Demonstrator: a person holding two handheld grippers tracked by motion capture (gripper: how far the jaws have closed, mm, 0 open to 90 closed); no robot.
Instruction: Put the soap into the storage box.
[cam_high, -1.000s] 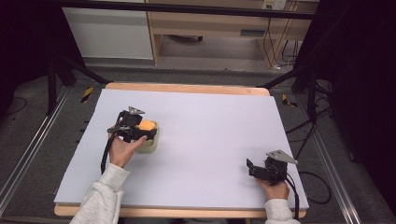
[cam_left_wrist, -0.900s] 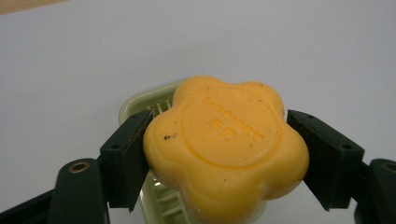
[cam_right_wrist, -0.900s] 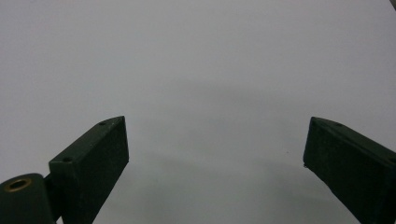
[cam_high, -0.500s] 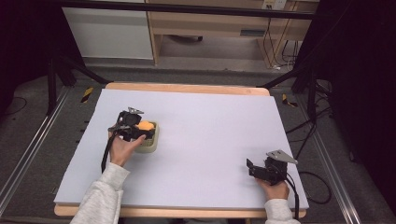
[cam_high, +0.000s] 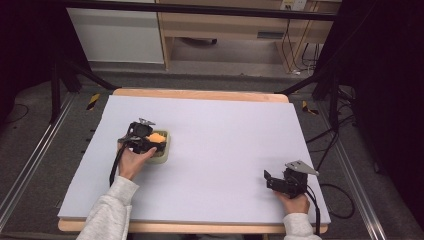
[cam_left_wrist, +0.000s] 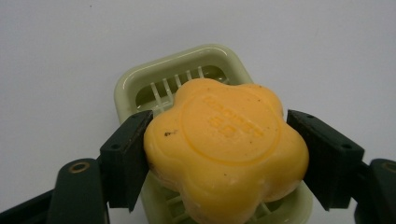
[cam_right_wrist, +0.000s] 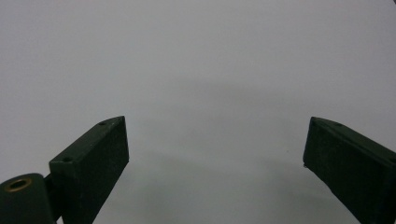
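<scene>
**Soap poised over its dish**

On the pale bench (cam_high: 225, 150), your left gripper (cam_left_wrist: 219, 154) grips the orange soap (cam_left_wrist: 224, 140), barely shifted this past second, just above the green dish (cam_left_wrist: 205, 65). Your right gripper (cam_high: 280, 182) rests wide open, empty, well apart.

The left tool (cam_high: 150, 141), clamped on the orange flower-shaped soap (cam_left_wrist: 226, 144), has shifted slightly toward 6 o'clock over the last second, carrying the soap with it above the pale green soap dish (cam_left_wrist: 140, 86), whose 12 o'clock slats lie uncovered.
</scene>
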